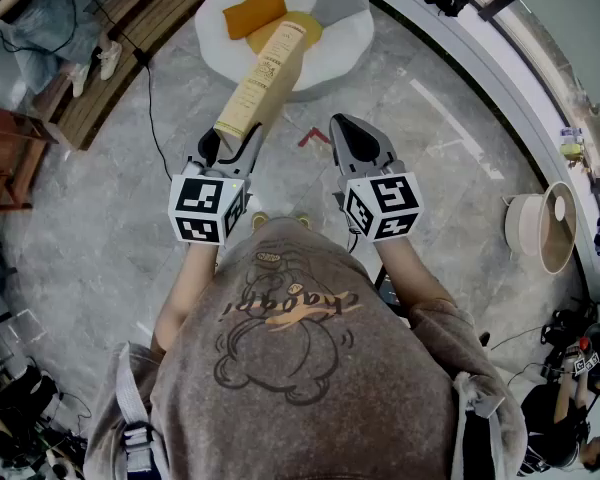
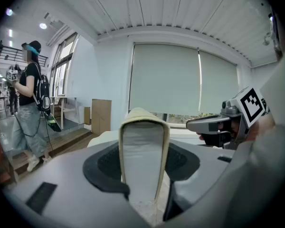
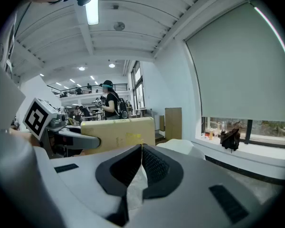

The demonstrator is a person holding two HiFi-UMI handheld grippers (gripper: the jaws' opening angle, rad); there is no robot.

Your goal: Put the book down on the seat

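Your left gripper (image 1: 230,140) is clamped on the tan book (image 1: 260,73): in the left gripper view both jaws press on its covers, the spine arches over the top and the pale page edges face the camera. You are gripping the book by its near end. In the head view it stretches away from you, slanting up and to the right, and its far end overlaps the round white seat (image 1: 352,40). You can't tell from these views whether that end touches the seat or hangs above it.

An orange cushion (image 1: 253,10) lies on the seat just left of the book's far end, and a grey cushion (image 1: 340,0) lies further right.

Your right gripper (image 1: 345,133) holds nothing. Its jaws are pressed together, and its own view shows only floor beyond them. It hovers beside the left gripper, close to it but not touching, over the grey marbled floor (image 1: 450,158).

A red mark (image 1: 313,136) sits on the floor between the two grippers. In the left gripper view, a person with a backpack (image 2: 32,96) stands well off to the left.
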